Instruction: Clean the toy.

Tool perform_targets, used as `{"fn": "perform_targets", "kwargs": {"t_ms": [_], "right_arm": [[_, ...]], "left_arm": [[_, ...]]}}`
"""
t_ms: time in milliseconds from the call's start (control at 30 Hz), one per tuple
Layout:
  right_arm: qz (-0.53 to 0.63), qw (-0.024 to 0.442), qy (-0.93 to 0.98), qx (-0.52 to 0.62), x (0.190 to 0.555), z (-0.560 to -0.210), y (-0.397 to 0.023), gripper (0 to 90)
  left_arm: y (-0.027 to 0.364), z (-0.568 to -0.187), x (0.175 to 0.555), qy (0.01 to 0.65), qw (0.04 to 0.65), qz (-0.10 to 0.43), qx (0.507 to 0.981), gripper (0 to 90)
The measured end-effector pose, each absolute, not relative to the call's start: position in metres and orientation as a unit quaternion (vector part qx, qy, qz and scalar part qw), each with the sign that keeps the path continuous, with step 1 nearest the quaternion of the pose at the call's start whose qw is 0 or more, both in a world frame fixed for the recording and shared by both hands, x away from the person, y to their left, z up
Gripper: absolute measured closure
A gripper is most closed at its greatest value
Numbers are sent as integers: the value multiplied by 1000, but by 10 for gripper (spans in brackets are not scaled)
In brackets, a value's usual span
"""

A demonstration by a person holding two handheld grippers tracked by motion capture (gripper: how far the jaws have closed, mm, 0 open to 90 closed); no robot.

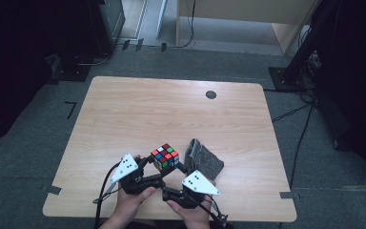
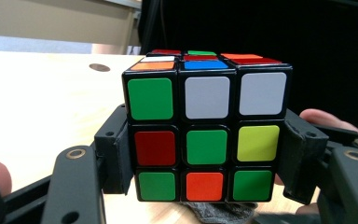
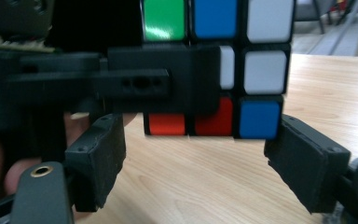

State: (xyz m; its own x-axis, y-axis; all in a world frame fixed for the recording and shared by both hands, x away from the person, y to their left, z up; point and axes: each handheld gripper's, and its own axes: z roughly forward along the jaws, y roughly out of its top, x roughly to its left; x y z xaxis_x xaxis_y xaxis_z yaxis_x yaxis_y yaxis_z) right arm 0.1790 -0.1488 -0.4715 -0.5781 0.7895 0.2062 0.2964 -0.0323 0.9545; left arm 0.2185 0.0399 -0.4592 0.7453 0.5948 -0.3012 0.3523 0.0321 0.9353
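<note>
The left gripper [image 1: 147, 164] pinched the scrambled, black-framed plastic puzzle cube [image 1: 166, 157] by two opposite sides, lifted off the pale wooden table [image 1: 171, 109] near its six o'clock edge. At the cube's four o'clock the right gripper [image 1: 180, 168] had its jaws spread, flanking the bottom layer without pressing. A crumpled grey cloth [image 1: 204, 161] lay at the cube's three o'clock.

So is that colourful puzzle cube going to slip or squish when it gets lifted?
Probably neither. The puzzle cube looks like stiff plastic, so the left hand-held gripper, clamped on two flat sides, should hold it. Its glossy stickers might be a little slippery. Flat faces mean it likely won't roll.
</note>
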Motion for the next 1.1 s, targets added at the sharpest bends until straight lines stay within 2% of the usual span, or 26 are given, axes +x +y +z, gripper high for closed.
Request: {"fn": "perform_targets", "kwargs": {"t_ms": [167,433,533,700,900,967,1100], "right_arm": [[580,231,656,424,178,-474,-151,319],[576,242,663,413,177,-472,-151,343],[570,234,675,406,178,-471,-152,343],[543,227,689,423,186,-474,-162,344],[525,199,708,429,201,-462,-193,343],[527,189,708,431,203,-455,-201,343],[529,155,721,420,205,-441,-209,343]], "left_arm": [[34,-462,215,341,633,79,690,332],[38,-461,217,337,640,69,687,326],[43,-457,215,330,654,103,673,287],[64,-445,223,317,675,113,657,212],[84,-449,234,262,628,184,710,208],[83,-456,234,238,596,216,736,208],[70,-467,230,197,553,245,771,207]]}}
